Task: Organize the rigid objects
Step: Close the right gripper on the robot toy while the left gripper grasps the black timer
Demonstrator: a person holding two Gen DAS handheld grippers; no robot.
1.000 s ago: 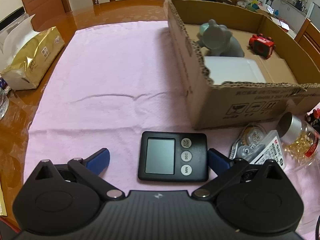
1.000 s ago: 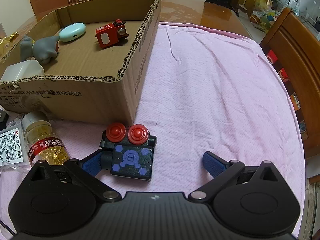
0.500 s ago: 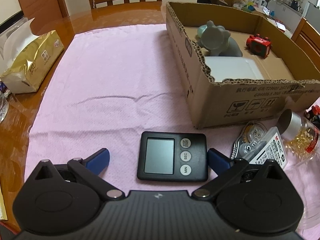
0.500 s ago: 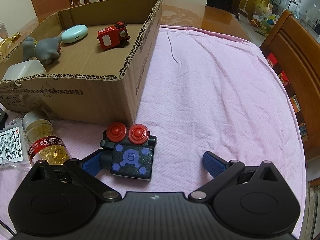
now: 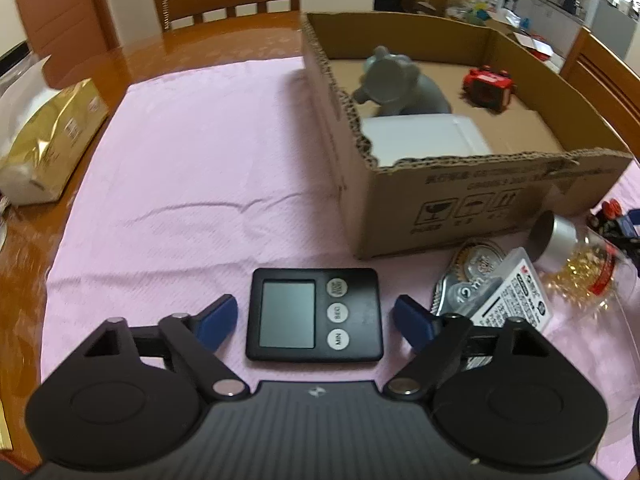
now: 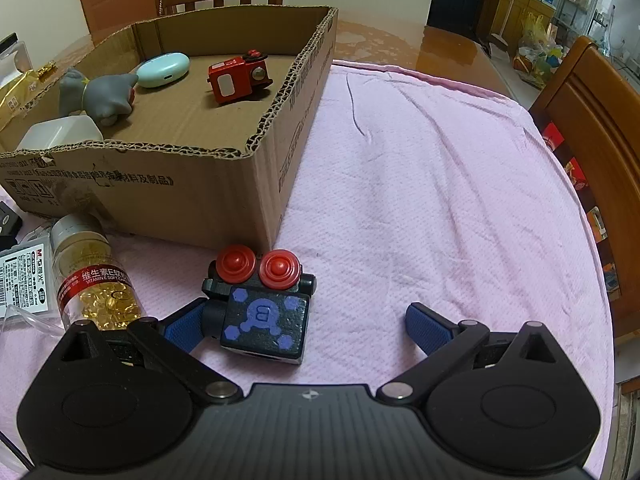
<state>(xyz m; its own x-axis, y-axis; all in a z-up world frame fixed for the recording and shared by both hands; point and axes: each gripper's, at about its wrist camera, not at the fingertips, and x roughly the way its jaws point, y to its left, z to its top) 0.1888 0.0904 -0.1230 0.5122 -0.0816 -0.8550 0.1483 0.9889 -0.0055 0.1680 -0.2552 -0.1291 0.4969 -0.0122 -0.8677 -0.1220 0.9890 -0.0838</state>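
With fingers spread, the left gripper [image 5: 315,316] is straddling the black timer [image 5: 314,314] lying lower centre, and the right gripper [image 6: 302,322], equally spread, is bracketing the blue toy block [image 6: 264,312] off-centre leftward, so centring before closing should be preventing slippage.

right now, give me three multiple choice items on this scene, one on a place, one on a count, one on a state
1. Where is the red toy car?
A. inside the cardboard box
B. on the pink cloth
C. on a chair

2. How many round buttons does the black timer have?
A. one
B. three
C. five

3. How is the left gripper?
A. shut on the timer
B. open around the timer
C. holding a bottle

Answers: 1 A, it rests on the box floor; 2 B, three white buttons stand in a column; 3 B, gaps show on both sides.
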